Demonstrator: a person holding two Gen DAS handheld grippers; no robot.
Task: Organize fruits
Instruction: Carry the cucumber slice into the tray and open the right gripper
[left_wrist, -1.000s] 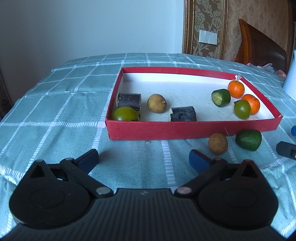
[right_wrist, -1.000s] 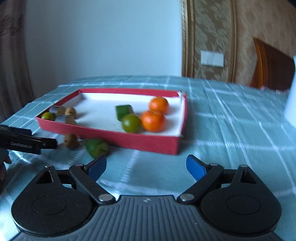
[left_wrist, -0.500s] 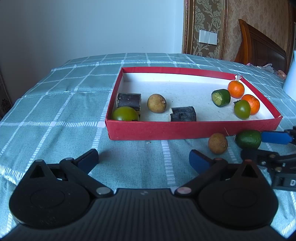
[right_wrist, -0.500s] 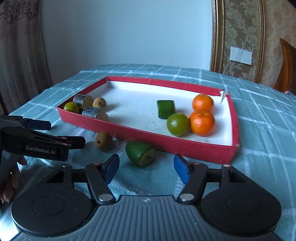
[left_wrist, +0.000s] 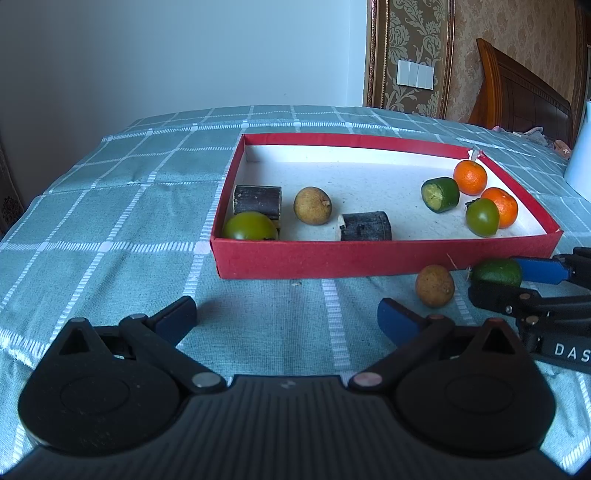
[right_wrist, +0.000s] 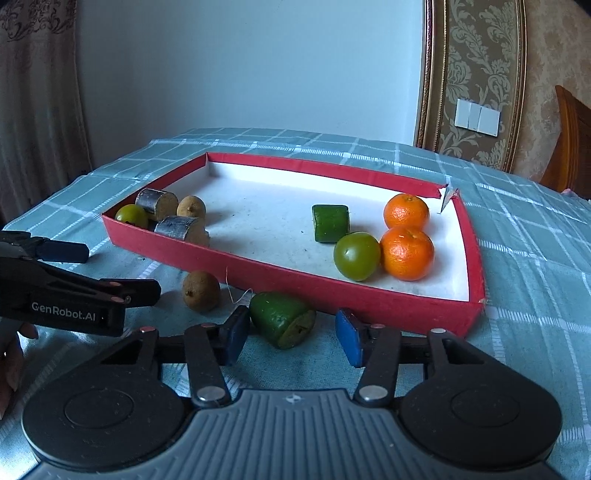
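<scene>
Right gripper spread wide around the cut green fruit piece lying on the tablecloth against the red tray's near wall: needs centring, then a gentle squeeze.

Both grippers are showing black ribbed bodies, silver pivot screws, blue pads; white "GenRobot.AI" lettering, bare fingers.
</scene>
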